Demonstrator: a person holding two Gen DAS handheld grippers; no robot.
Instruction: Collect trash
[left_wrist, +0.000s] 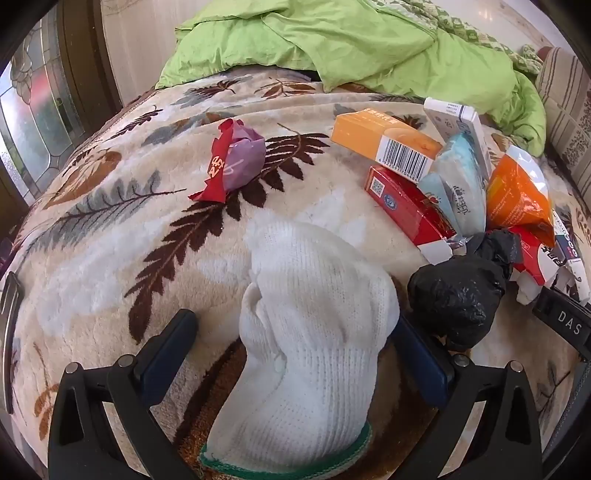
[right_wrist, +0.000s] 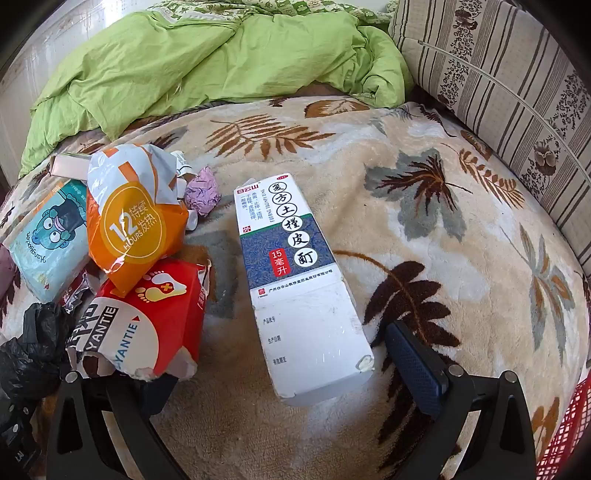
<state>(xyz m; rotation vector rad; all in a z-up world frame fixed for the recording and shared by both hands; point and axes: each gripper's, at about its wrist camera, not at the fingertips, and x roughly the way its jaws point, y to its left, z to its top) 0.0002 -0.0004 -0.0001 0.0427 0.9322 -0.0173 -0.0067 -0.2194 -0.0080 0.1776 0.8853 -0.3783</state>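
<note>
A bed filled both views, spread with a plush cream blanket (right_wrist: 424, 122) patterned in brown and grey leaves. At its far end lay a rumpled green quilt (right_wrist: 207, 55), and a striped floral cushion (right_wrist: 498, 85) stood along the right edge. To the left, in the left wrist view, a door with patterned glass (left_wrist: 33, 122) closed off the room.

On the blanket the trash sat in a loose heap: an orange box (left_wrist: 384, 142), a red box (left_wrist: 406, 206), a pale blue packet (left_wrist: 461, 184), an orange pouch (right_wrist: 133, 221), a torn red-and-white carton (right_wrist: 147, 317) and a knotted black bag (left_wrist: 458, 299). A white medicine box (right_wrist: 295, 280) lay alone just beside the heap; a red-and-purple wrapper (left_wrist: 232, 162) lay well apart.

The left gripper (left_wrist: 295, 332) stood wide open, its fingers either side of a white glove (left_wrist: 306, 332), not pinching it. The right gripper (right_wrist: 291, 354) was wide open too, holding nothing, the medicine box's near end between its fingers.
</note>
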